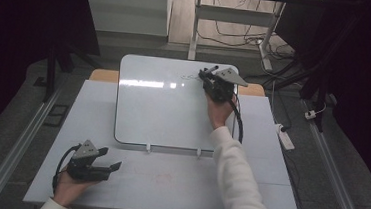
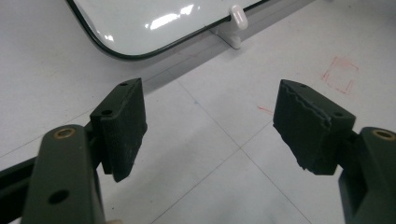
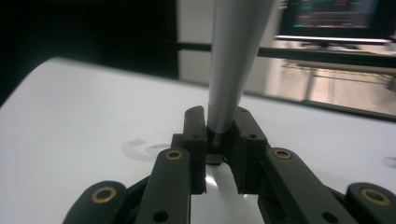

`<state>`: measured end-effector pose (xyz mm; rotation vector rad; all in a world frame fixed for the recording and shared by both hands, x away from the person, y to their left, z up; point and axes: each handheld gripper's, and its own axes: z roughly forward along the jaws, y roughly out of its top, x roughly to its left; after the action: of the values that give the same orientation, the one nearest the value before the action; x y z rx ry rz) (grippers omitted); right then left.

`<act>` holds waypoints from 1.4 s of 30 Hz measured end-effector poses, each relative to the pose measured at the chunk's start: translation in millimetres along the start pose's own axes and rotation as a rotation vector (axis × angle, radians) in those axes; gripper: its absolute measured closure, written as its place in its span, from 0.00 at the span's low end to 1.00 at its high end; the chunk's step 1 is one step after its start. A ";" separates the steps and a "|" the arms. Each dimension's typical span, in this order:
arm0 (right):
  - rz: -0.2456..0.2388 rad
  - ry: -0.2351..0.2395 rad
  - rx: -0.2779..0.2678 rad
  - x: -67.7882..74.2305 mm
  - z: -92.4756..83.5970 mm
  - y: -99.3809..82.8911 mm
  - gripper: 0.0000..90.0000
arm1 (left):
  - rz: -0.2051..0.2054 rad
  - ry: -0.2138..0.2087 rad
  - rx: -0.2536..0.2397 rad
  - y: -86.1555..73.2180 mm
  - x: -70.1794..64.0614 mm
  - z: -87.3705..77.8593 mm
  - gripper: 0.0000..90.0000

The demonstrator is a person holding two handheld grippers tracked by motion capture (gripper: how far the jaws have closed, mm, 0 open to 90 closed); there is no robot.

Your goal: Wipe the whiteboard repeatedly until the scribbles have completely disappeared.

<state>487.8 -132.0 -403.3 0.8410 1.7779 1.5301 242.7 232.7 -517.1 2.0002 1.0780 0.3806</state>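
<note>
My right gripper [image 1: 210, 76] is clamped on a marker [image 1: 210, 69] at the far right corner of the whiteboard [image 1: 163, 108]. High view gives the layout: board lies flat on the table [image 1: 177, 179], far half of it, with two white clips [image 1: 147, 147] on its near edge. Right hand [image 1: 218, 109] reaches over the board from the near side, and the marker pokes out past the grey plate toward the far-left. Faint marks [image 1: 188, 76] on the board just left of the gripper.

Right gripper view [image 3: 219, 140] adds the grip detail: jaws pinched tight on the grey marker barrel [image 3: 233, 60], which rises steeply out of frame top. Tip contact with the board is hidden behind the pads; can't tell. It does show a grey stroke [image 3: 140, 150] on the board [image 3: 70, 140] left of the jaws, and a lit screen [image 3: 336, 16] in the background.

My left gripper [image 1: 102, 162] sits at the near left of the table, jaws wide apart, nothing in them. Left gripper view [image 2: 210, 126] confirms it: bare table [image 2: 224, 186] between the pads, the board's rounded corner [image 2: 121, 51] and one clip [image 2: 238, 16] beyond. It also picks up a red square outline [image 2: 341, 74] and a short red dash [image 2: 265, 110] on the table, barely a smudge from above.
</note>
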 end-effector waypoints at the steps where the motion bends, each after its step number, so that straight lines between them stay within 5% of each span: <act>1: -0.028 0.009 0.012 3.9 0.5 -0.6 0.86 | 0.001 0.000 0.001 0.2 -0.4 0.4 0.29; 2: -0.044 0.005 0.017 4.7 0.0 -0.3 0.86 | 0.004 0.000 0.000 0.3 -0.9 0.3 0.29; 7: 0.037 -0.034 -0.010 -7.5 -5.7 -1.0 0.86 | 0.003 0.002 -0.002 0.0 -0.6 -0.9 0.29; 10: -0.004 0.041 0.013 6.7 -1.3 -5.2 0.86 | 0.000 0.001 0.001 0.2 -0.2 0.5 0.29; 13: -0.018 0.052 0.022 10.2 -0.3 -6.0 0.86 | 0.003 0.000 0.001 0.2 -1.0 0.3 0.29; 17: 0.017 -0.014 0.011 -4.9 -8.9 -4.9 0.86 | 0.001 0.002 -0.003 -0.4 0.5 -1.2 0.29; 21: 0.019 0.011 0.018 2.1 -11.8 -10.8 0.86 | -0.003 -0.007 0.001 0.5 0.7 0.6 0.29; 24: -0.026 0.019 0.032 8.9 -13.6 -13.1 0.86 | 0.001 -0.006 -0.001 0.6 -0.8 -0.1 0.29; 27: 0.018 -0.039 0.015 -4.1 -19.0 -12.4 0.86 | 0.000 -0.003 -0.003 0.0 -0.9 -1.5 0.29; 30: 0.052 -0.043 0.002 -6.6 -20.6 -13.3 0.86 | -0.005 -0.002 -0.004 0.0 0.5 -1.2 0.29; 34: -0.013 0.012 0.025 7.4 -14.8 -14.3 0.86 | -0.005 -0.001 -0.003 0.2 0.3 -0.2 0.29; 39: 0.101 -0.027 -0.018 -7.3 -13.4 -10.7 0.86 | -0.005 -0.001 -0.005 0.0 0.7 -0.7 0.29; 42: 0.061 0.036 -0.001 5.8 -8.8 -13.0 0.86 | -0.006 -0.003 -0.003 0.3 1.7 0.1 0.29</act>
<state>476.5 -134.0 -415.5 0.8803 1.7918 1.5941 244.0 233.9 -517.2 1.9932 1.0813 0.3760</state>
